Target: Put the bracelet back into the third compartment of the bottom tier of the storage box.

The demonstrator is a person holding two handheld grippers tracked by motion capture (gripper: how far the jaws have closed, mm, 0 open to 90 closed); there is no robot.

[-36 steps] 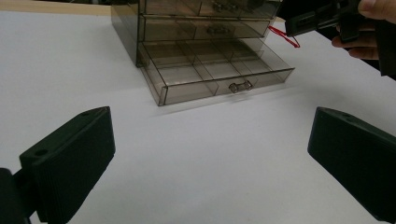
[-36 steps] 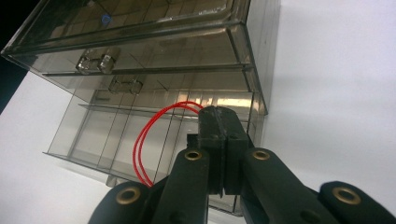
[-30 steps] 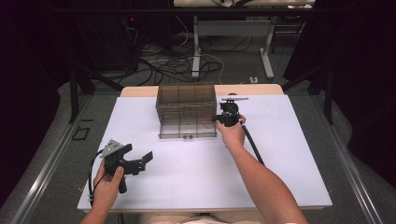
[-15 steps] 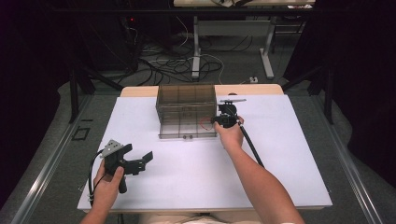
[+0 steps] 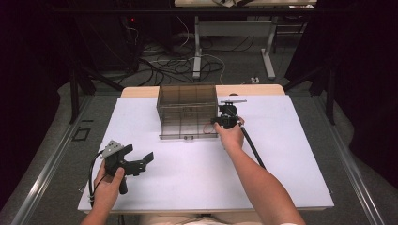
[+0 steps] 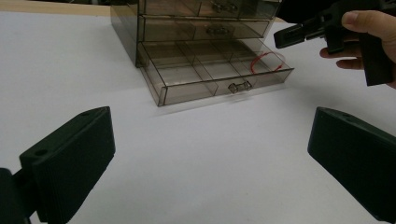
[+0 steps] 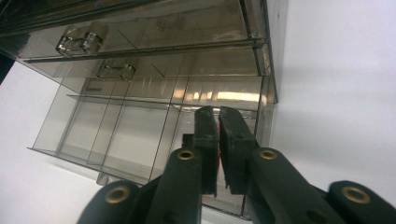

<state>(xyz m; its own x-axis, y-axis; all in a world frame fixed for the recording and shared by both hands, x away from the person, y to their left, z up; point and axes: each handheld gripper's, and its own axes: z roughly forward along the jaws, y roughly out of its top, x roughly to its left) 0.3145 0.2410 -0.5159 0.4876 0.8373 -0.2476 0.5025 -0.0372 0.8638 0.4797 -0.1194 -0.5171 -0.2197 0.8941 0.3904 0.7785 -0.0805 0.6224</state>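
A smoky clear drawer cabinet [image 5: 187, 101] stands at the back of the white table. Its bottom drawer [image 6: 210, 70] is pulled out, and a red rubber band [image 6: 266, 63] lies in its right-end compartment. My right gripper [image 5: 218, 121] hovers just over that compartment, jaws pressed almost together. In the right gripper view the right gripper [image 7: 217, 114] points down into the drawer, and a red sliver shows in the slit between its jaws. My left gripper [image 5: 139, 152] rests open near the table's front left, nothing between its wide jaws, and the left gripper [image 6: 210, 121] faces the cabinet.
The cabinet's two upper drawers [image 6: 205, 28] are closed. White table surface [image 5: 187, 178] stretches between the left gripper and the cabinet. The right gripper's cable [image 5: 251, 145] trails along the forearm. Beyond the table's far edge lie floor cables [image 5: 187, 65] and desk legs.
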